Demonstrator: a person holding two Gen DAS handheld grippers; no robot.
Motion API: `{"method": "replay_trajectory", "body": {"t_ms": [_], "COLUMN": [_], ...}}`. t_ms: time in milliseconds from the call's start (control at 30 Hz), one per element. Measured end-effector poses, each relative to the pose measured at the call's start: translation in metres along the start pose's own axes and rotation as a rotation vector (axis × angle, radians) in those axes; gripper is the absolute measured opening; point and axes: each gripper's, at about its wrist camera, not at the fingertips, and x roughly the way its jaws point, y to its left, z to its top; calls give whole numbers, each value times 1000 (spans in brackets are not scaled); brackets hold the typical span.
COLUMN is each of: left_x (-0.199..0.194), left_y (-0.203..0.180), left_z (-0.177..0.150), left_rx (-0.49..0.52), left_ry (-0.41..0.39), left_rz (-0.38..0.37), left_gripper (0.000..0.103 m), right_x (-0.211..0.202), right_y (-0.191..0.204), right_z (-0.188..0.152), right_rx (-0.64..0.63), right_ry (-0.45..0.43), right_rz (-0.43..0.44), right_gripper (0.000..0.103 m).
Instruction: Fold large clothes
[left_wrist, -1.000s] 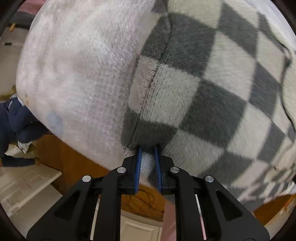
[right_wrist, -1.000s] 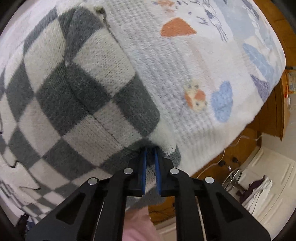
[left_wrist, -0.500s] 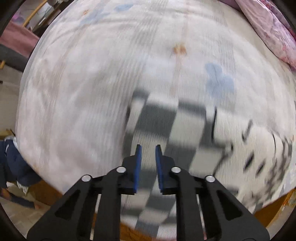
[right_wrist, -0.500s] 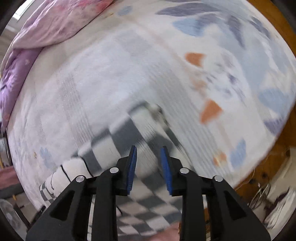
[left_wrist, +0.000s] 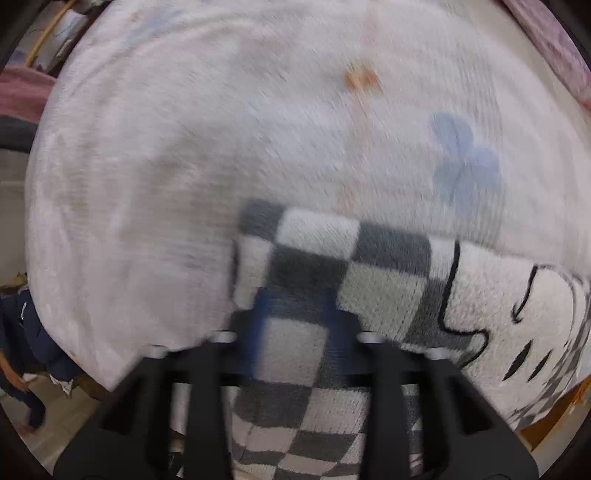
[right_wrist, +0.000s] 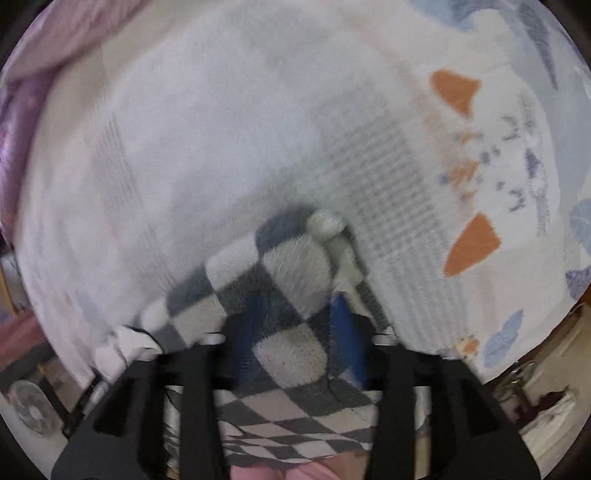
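A grey and white checkered knit garment (left_wrist: 332, 266) lies on the bed, with a white part bearing black line marks (left_wrist: 517, 306) at its right. My left gripper (left_wrist: 295, 314) is open above its near left corner, fingers wide apart and blurred. In the right wrist view the same garment (right_wrist: 280, 273) lies with a bunched corner at its far end. My right gripper (right_wrist: 295, 317) is open over it, blue pads either side of the cloth without pinching it.
The bed is covered by a white blanket (left_wrist: 221, 129) with orange and blue prints (right_wrist: 469, 247). A purple quilt (right_wrist: 22, 96) lies at the far left. A wooden bed frame (left_wrist: 546, 410), dark blue clothes (left_wrist: 22, 332) and a small fan (right_wrist: 33, 410) are beside the bed.
Both grippers let go of the checkered garment, opened wide and pulled back. The garment now lies on the bed.
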Motion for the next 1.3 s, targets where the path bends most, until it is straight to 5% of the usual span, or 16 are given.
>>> {"method": "replay_trajectory", "body": {"t_ms": [33, 100, 200, 233, 300, 367, 433, 467, 567, 667, 733, 833, 900, 967, 1067, 1300], "left_x": [-7, -14, -7, 3, 23, 15, 1, -1, 14, 9, -15, -45, -52, -42, -8, 9], "left_y": [4, 9, 15, 16, 17, 15, 18, 21, 34, 26, 18, 9, 2, -3, 1, 29], "left_z": [3, 8, 13, 15, 14, 15, 16, 17, 25, 32, 26, 9, -8, -22, -62, -171], "left_rx": [-16, -43, -80, -100, -146, -138, -134, -153, -241, -165, -95, -47, -36, -24, -46, -164], "left_ry": [-21, -49, -65, -56, 37, -11, -62, -69, -45, -14, -58, -130, -131, -89, 40, 158], "left_rz": [19, -3, -35, -56, -118, -102, -69, -71, -86, -42, -7, -8, -54, -48, -19, -61], "left_gripper": [70, 70, 70, 62, 39, 30, 11, 10, 10, 14, 34, 43, 43, 43, 42, 44], "right_x": [-6, -14, 6, 21, 41, 36, 27, 26, 41, 37, 20, -16, -30, -17, 29, 38], "right_y": [-4, -9, -13, -14, -16, -5, 0, 0, -5, 0, 6, 16, 22, 25, 6, -53], "right_z": [3, 12, 25, 29, 30, 28, 21, 20, 22, 24, 19, -2, -20, -36, -56, -120], "right_rx": [18, 33, 44, 68, 93, 58, 44, 44, 80, 69, 27, -65, -131, -185, -175, -15], "right_ry": [-23, -44, 33, 69, 102, 56, 11, -4, 2, 31, 7, -126, -183, -109, -13, 6], "right_rz": [-6, 18, 95, 108, 129, 91, 57, 49, 50, -2, -51, -92, -70, -47, -144, -51], "right_gripper": [66, 66, 66, 65, 47, 35, 32, 31, 36, 49, 54, 53, 38, 18, 18, 19]}}
